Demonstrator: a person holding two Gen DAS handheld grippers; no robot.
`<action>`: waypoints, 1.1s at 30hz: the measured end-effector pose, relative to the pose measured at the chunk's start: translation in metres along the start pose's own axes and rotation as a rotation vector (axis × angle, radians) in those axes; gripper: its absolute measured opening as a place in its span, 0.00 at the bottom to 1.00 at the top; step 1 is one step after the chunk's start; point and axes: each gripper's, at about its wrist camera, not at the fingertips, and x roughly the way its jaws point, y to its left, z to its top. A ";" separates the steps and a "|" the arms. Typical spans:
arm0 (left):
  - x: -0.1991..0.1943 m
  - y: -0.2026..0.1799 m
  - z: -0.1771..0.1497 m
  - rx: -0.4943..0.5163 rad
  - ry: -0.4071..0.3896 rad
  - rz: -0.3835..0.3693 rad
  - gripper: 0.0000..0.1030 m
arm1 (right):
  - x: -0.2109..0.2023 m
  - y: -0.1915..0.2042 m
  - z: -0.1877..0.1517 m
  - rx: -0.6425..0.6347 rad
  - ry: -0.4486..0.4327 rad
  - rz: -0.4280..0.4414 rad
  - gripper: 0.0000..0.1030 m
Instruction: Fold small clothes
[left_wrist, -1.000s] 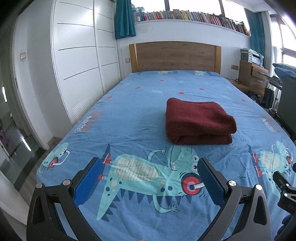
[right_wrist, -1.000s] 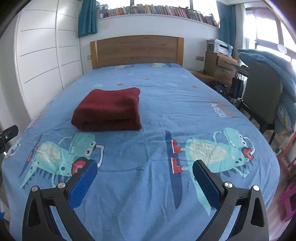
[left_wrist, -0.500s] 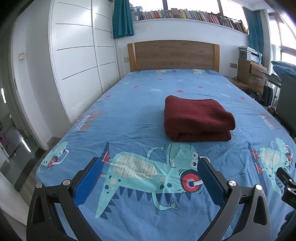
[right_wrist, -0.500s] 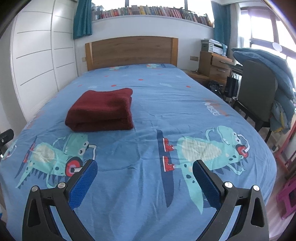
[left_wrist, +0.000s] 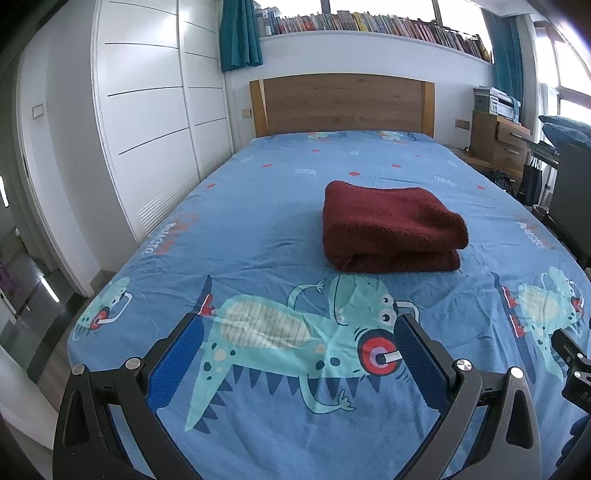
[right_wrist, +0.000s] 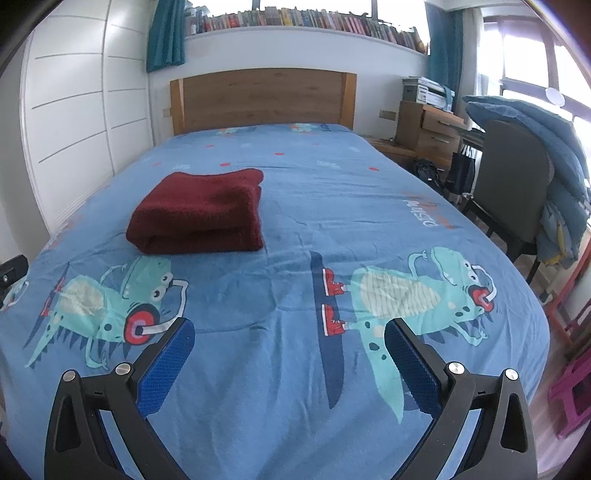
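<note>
A dark red fuzzy garment (left_wrist: 388, 225) lies folded in a neat stack on the blue dinosaur-print bed (left_wrist: 258, 229). It also shows in the right wrist view (right_wrist: 201, 214), at the left. My left gripper (left_wrist: 299, 336) is open and empty, over the foot of the bed, well short of the garment. My right gripper (right_wrist: 290, 341) is open and empty, also over the foot of the bed, to the right of the garment and apart from it.
White wardrobe doors (left_wrist: 147, 122) run along the bed's left side. A wooden headboard (left_wrist: 340, 103) stands at the far end. A wooden dresser (right_wrist: 424, 129) and a chair draped with a blue quilt (right_wrist: 524, 166) stand on the right.
Both grippers have drawn back slightly from the folded garment, which looks a little farther away. Both stay open.
</note>
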 end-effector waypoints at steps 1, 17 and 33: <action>0.001 -0.001 -0.001 0.001 0.002 -0.001 0.99 | 0.000 0.001 0.000 -0.003 -0.001 0.000 1.00; 0.004 -0.006 -0.006 0.007 0.024 -0.014 0.99 | -0.003 -0.001 0.003 -0.021 -0.008 -0.008 1.00; 0.005 -0.008 -0.009 0.011 0.030 -0.018 0.99 | -0.003 0.000 0.005 -0.032 -0.009 -0.013 1.00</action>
